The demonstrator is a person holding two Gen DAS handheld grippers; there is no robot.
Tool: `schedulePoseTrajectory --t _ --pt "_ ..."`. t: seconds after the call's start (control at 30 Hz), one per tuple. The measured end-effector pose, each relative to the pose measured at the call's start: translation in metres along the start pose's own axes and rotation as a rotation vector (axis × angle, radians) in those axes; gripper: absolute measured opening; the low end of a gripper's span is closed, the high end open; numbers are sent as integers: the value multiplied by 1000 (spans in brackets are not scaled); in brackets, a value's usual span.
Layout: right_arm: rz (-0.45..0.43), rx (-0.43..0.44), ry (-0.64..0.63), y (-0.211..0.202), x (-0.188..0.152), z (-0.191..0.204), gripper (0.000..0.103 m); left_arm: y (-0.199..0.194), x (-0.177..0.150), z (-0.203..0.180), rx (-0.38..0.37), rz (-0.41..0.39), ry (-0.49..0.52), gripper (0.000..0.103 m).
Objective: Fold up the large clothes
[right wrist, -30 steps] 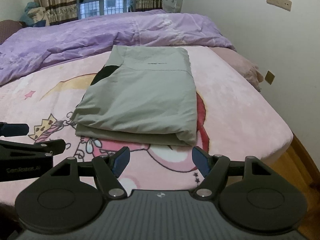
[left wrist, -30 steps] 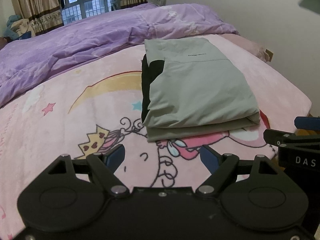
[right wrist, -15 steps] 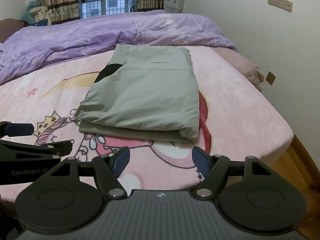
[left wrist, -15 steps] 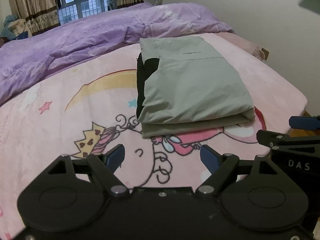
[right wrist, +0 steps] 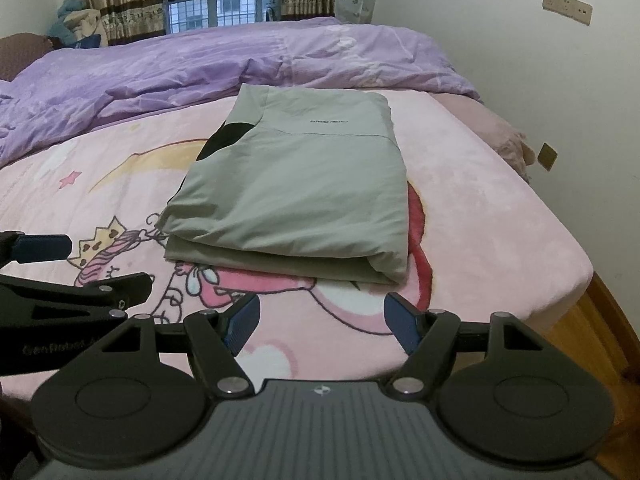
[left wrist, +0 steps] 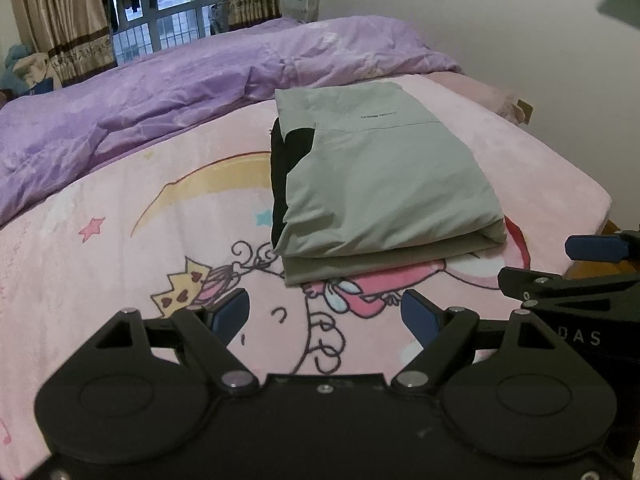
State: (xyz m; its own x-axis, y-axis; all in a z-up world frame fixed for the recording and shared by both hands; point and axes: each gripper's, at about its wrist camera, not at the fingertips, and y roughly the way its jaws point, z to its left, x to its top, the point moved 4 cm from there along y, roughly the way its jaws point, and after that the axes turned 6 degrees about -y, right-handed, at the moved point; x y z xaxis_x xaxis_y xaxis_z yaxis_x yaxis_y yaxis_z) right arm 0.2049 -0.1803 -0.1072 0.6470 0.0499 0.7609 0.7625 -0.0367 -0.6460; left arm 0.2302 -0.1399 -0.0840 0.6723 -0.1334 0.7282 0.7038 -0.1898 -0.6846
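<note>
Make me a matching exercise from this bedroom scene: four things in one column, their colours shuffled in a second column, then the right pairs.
Things:
1. folded jacket
2. duvet
3. blanket
4. gripper pads

Colours:
A. purple
B. blue
C. grey-green
D. pink with a cartoon print

Pairs: 1-C, 2-A, 3-D, 4-B

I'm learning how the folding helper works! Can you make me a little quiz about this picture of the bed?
1. True or false: the grey garment lies folded on the pink blanket.
2. What colour is the duvet behind it?
A purple
B green
C red
3. Fill in: the left gripper and right gripper are both ____, holding nothing.

Key: 1 true; 2 A; 3 open.
</note>
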Motion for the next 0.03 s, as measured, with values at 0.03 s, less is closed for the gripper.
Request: schedulePoseTrajectory --t 0.03 --pt "0 1 3 0 0 1 83 0 0 0 -1 1 1 85"
